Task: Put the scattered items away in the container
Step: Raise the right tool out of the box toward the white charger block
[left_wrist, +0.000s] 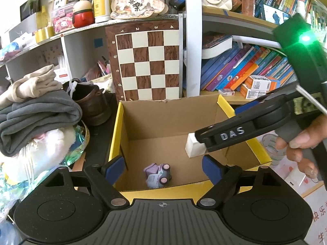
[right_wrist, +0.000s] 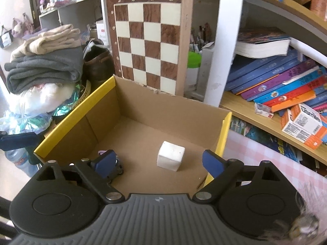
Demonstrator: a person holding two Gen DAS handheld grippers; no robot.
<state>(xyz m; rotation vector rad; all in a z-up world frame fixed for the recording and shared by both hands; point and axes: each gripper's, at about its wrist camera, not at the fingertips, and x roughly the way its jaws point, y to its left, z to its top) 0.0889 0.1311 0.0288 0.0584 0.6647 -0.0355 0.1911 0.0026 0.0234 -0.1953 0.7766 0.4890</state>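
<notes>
An open cardboard box with yellow rims (left_wrist: 117, 130) (right_wrist: 75, 110) stands in front of me. A purple toy car (left_wrist: 157, 175) lies on its floor near the front; in the right wrist view it is mostly hidden behind the left fingertip (right_wrist: 106, 163). A white cube (right_wrist: 170, 156) rests on the box floor, also showing in the left wrist view (left_wrist: 193, 147) partly behind the right gripper's body. My left gripper (left_wrist: 163, 168) is open and empty above the box's near edge. My right gripper (right_wrist: 159, 164) is open and empty over the box, the cube lying free between its fingers.
A chessboard (left_wrist: 146, 63) leans behind the box. Folded grey and beige clothes (left_wrist: 38, 110) and a brown shoe (left_wrist: 93, 102) sit left. Shelves of books (left_wrist: 245, 69) and small cartons (right_wrist: 304, 124) are right. A pink checked cloth (right_wrist: 265, 153) covers the surface at right.
</notes>
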